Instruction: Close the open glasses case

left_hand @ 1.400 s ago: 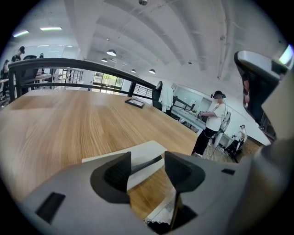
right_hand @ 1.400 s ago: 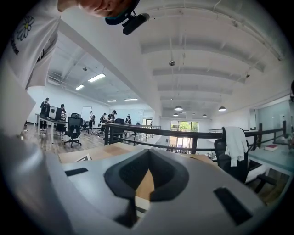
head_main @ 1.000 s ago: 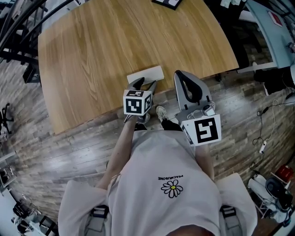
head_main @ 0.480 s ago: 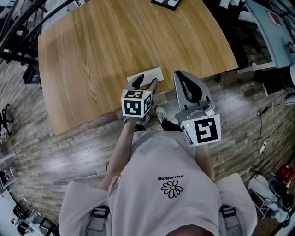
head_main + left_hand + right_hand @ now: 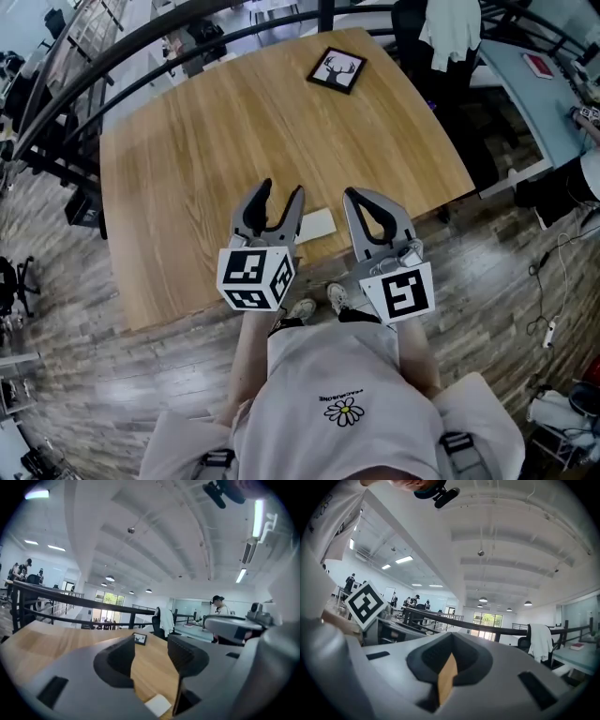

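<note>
A flat white rectangular thing [image 5: 317, 223] lies near the front edge of the wooden table [image 5: 206, 131]. I cannot tell whether it is the glasses case, and I see no raised lid on it. My left gripper [image 5: 281, 191] hangs just left of it, jaws open and empty. In the left gripper view this gripper [image 5: 151, 651] points across the table, with a corner of the white thing [image 5: 158, 705] low between its jaws. My right gripper [image 5: 362, 194] is just right of the white thing, shut with nothing in it. In the right gripper view its jaws [image 5: 449, 656] meet and point level across the room.
A framed deer picture [image 5: 337, 69] lies at the table's far side and also shows as the small frame [image 5: 139, 639] beyond the left jaws. A black railing [image 5: 141, 47] runs behind the table. A chair with white cloth [image 5: 450, 23] stands at the far right. The person's feet [image 5: 319, 305] are on wood-plank floor.
The head view has swung up, so the deer picture is fully in view. Both grippers sit lower in the picture. The left gripper is now tilted more level.
</note>
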A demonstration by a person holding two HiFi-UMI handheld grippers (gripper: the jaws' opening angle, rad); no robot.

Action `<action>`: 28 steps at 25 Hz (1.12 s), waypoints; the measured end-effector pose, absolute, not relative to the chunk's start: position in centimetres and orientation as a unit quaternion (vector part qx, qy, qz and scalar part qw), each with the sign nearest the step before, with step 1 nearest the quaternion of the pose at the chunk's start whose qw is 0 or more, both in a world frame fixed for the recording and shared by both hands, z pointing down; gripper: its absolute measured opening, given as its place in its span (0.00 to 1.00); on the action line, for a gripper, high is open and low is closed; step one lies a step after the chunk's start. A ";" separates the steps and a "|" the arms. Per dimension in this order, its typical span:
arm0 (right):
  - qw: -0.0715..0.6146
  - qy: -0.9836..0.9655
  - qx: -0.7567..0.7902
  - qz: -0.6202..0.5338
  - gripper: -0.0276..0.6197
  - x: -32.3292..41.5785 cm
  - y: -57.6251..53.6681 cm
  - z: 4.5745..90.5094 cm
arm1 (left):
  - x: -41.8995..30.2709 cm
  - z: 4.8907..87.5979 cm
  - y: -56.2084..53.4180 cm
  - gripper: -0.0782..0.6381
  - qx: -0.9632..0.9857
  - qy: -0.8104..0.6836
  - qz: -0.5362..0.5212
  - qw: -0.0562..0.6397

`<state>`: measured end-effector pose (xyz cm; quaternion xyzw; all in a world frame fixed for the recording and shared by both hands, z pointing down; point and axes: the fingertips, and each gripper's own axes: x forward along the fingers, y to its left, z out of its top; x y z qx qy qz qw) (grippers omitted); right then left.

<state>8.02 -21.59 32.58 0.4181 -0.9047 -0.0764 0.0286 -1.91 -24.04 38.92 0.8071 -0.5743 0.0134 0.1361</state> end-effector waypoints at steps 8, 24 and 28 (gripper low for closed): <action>0.032 -0.903 0.419 -0.087 0.05 7.3 -22.1 32.3 | -5.7 33.9 -21.8 0.13 0.753 -0.657 0.014 0.030; 0.026 -0.911 0.399 -0.105 0.05 4.7 -22.0 31.5 | -7.9 31.3 -20.4 0.13 0.740 -0.672 -0.032 0.004; 0.025 -0.911 0.400 -0.100 0.05 4.8 -22.0 31.6 | -8.2 31.5 -20.4 0.13 0.736 -0.677 -0.028 0.007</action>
